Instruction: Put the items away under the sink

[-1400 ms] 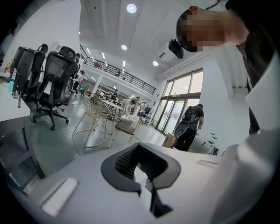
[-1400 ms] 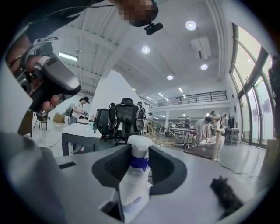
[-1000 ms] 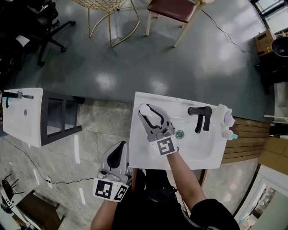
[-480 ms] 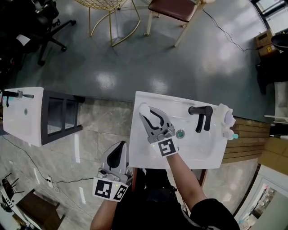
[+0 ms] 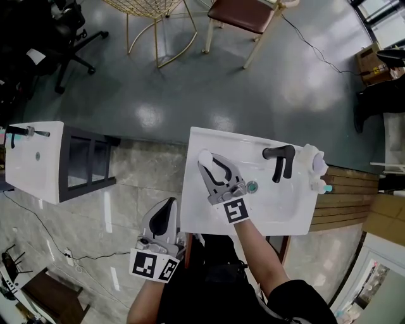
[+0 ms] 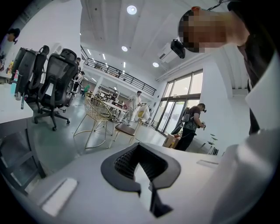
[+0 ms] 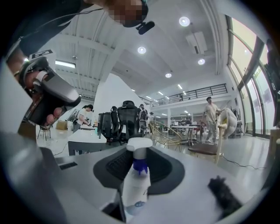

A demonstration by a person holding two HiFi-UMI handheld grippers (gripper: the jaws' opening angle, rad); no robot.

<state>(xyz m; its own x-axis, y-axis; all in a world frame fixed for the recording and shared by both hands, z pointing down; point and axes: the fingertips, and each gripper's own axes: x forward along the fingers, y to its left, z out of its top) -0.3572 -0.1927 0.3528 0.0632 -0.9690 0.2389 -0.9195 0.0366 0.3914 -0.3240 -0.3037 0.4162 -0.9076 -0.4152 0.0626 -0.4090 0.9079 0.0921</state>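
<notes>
A small white spray bottle [image 5: 204,155] with a blue neck [image 7: 136,183] stands on the left part of the white sink top [image 5: 196,215]. My right gripper [image 5: 212,163] reaches over the sink top, open, and the bottle stands between its jaws [image 7: 139,175]. I cannot see the jaws pressing on it. My left gripper [image 5: 166,212] hangs low beside the sink's left front corner, open and empty [image 6: 141,166]. More white items [image 5: 313,158] and a teal-capped one [image 5: 324,188] sit at the sink's right end.
A black faucet [image 5: 278,159] and the drain [image 5: 252,186] lie right of my right gripper. A second white sink unit [image 5: 31,158] on a dark frame [image 5: 88,164] stands at left. Chairs [image 5: 243,12] are beyond; wooden slats [image 5: 342,196] lie at right.
My right gripper has slid a little forward along the sink top, so the bottle now sits deeper between its jaws. The left gripper has not moved.
</notes>
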